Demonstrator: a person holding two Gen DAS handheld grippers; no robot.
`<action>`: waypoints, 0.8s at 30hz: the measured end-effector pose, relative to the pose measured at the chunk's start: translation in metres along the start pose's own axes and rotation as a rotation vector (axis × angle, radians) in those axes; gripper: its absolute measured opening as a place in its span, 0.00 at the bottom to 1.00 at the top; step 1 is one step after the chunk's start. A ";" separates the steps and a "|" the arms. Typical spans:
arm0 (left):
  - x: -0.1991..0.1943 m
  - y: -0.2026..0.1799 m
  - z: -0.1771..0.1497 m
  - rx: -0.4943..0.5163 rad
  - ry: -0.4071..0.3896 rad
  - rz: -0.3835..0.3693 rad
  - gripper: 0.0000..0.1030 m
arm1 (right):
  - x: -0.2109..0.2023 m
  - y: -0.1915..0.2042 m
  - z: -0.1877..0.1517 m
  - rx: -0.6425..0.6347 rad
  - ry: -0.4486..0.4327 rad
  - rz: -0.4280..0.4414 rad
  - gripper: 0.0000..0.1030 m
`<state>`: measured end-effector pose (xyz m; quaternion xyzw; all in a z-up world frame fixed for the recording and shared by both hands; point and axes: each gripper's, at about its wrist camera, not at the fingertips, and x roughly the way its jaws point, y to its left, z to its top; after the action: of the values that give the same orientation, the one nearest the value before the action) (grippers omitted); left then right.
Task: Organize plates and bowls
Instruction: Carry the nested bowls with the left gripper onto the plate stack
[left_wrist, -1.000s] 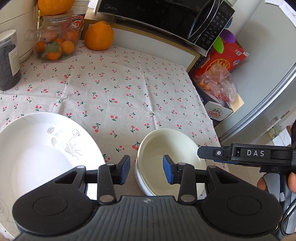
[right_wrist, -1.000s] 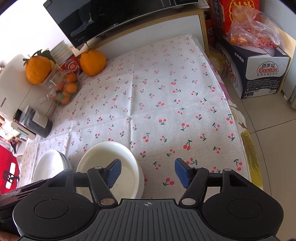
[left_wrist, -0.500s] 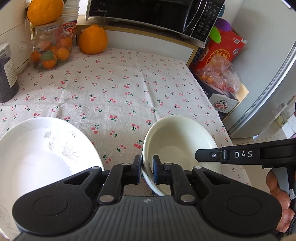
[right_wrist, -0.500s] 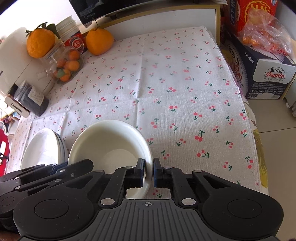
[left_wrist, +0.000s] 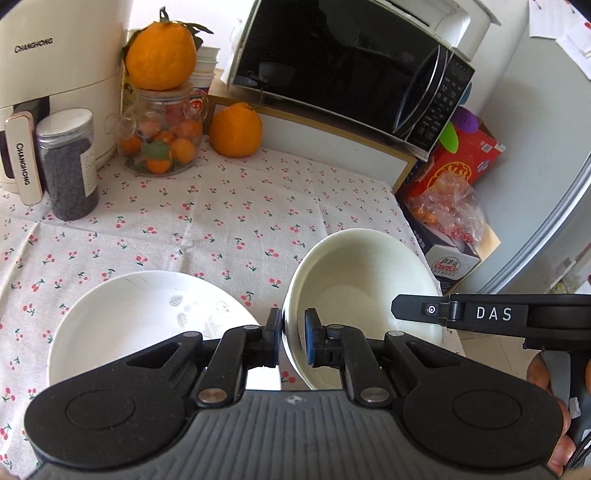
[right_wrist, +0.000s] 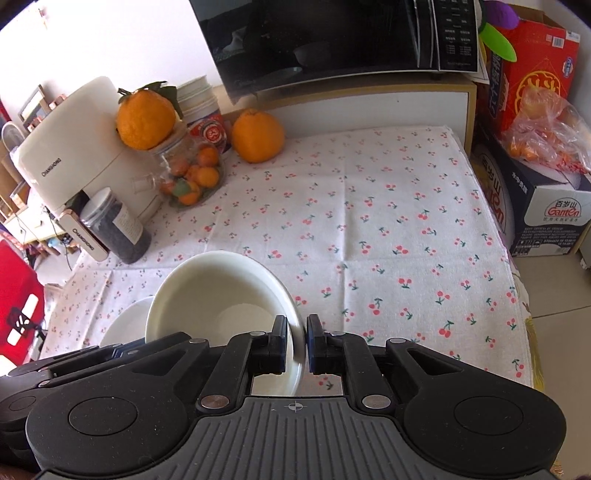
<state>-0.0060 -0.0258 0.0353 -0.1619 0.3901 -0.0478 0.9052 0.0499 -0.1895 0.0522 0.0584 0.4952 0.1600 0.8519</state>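
Bowl (left_wrist: 362, 280) rim pinched on opposite sides by left tool (left_wrist: 291, 341) and right tool (right_wrist: 297, 341), plate (left_wrist: 147, 314) beside.

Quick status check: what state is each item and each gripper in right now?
Bowl: empty, tilted, gripped at opposite rims by both grippers.
Left gripper: shut on the bowl's left rim.
Right gripper: shut on the bowl's right rim.
Plate: empty, flat on the tablecloth.
Microwave: door closed.
Glass jar: holds small oranges, a large orange on top.
Dark canister: lid on, upright.
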 end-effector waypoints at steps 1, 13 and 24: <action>-0.007 0.005 0.002 -0.005 -0.018 0.010 0.11 | 0.002 0.010 0.001 -0.012 -0.001 0.010 0.11; -0.037 0.067 -0.004 -0.110 -0.035 0.113 0.11 | 0.043 0.089 -0.011 -0.095 0.119 0.103 0.11; -0.029 0.091 -0.015 -0.144 0.026 0.169 0.11 | 0.071 0.105 -0.023 -0.099 0.223 0.080 0.12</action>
<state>-0.0409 0.0623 0.0157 -0.1924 0.4164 0.0546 0.8869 0.0402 -0.0683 0.0097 0.0179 0.5755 0.2238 0.7864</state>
